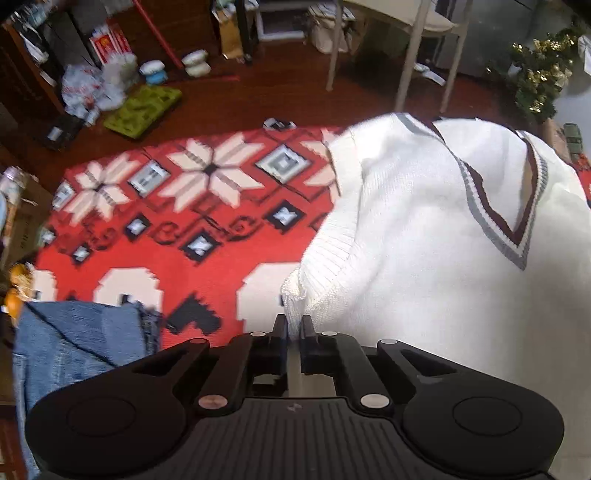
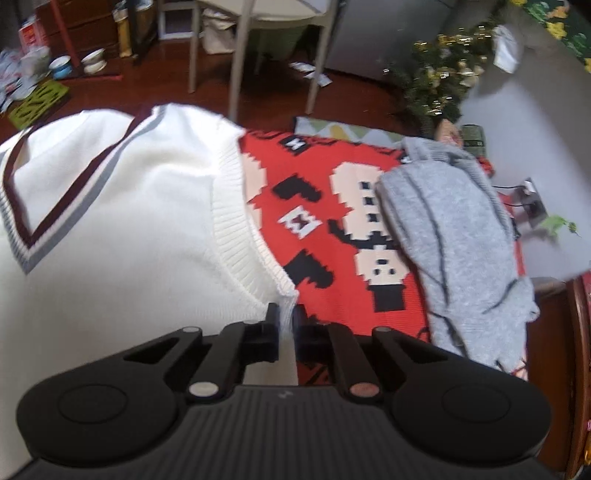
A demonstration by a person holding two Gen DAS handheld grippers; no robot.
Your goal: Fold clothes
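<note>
Quick count: three pieces of clothing, so one white V-neck sweater vest (image 1: 424, 229), one pair of blue jeans (image 1: 81, 343) and one grey knit sweater (image 2: 461, 251). One red patterned blanket (image 1: 207, 206) underneath, plus two black grippers, left (image 1: 294, 326) and right (image 2: 285, 317).

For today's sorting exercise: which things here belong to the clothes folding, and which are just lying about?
Belongs to the job:
white vest, left gripper, right gripper, jeans, grey sweater

Just lying about:
green tray, chair, tinsel decoration
</note>
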